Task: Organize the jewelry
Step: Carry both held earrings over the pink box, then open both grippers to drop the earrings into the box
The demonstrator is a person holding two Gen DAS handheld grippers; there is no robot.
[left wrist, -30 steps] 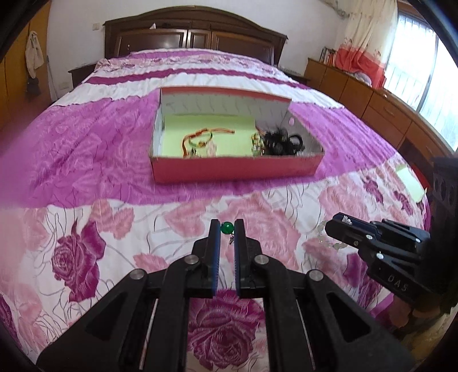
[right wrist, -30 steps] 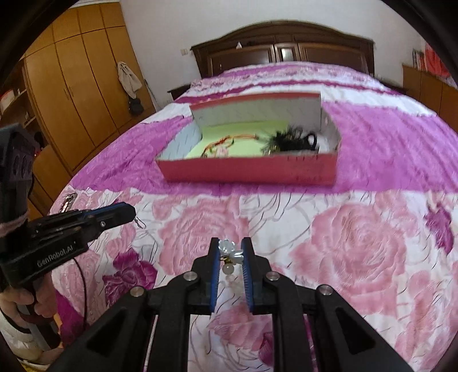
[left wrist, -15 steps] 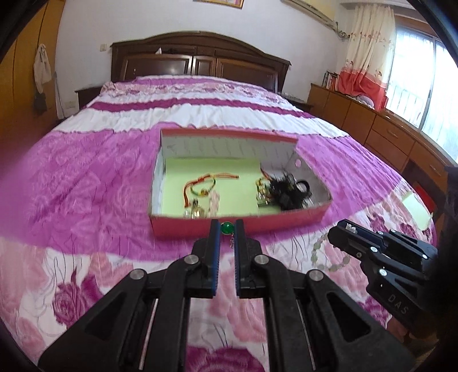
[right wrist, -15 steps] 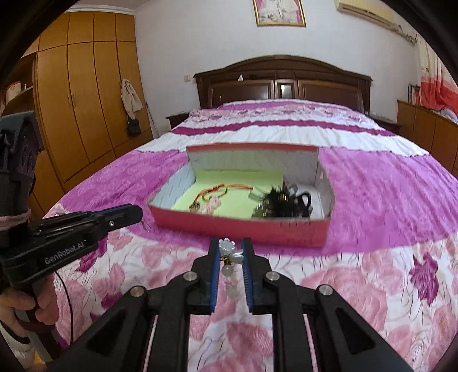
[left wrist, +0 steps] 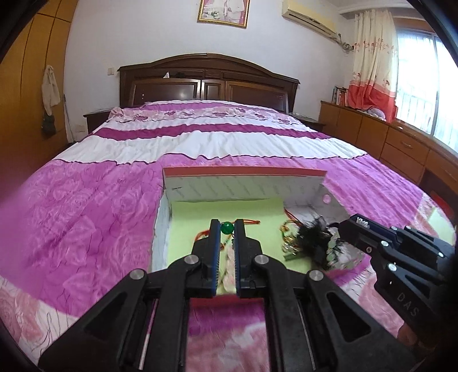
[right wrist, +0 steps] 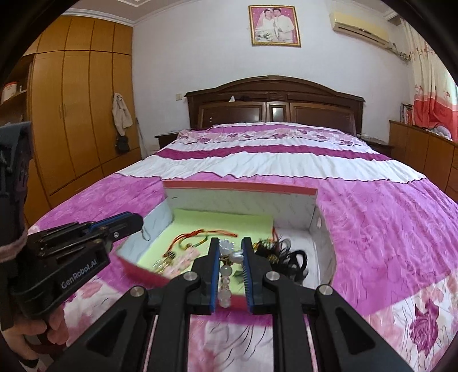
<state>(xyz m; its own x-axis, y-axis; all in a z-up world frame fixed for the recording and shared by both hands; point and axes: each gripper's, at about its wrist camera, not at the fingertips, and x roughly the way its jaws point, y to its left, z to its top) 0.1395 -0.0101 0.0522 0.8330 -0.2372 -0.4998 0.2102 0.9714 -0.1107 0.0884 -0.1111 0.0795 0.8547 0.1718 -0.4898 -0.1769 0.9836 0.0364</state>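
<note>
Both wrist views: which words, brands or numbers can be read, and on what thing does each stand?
"GenRobot.AI": on the side of the left claw body, right wrist view.
"DAS": on the side of the right claw body, left wrist view.
Spines of the books on the cabinet: too small to read.
Framed photo: no text visible.

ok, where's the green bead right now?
Left wrist view: the green bead is pinched at the tips of the left claw, above the box's green-lined left side.
</note>
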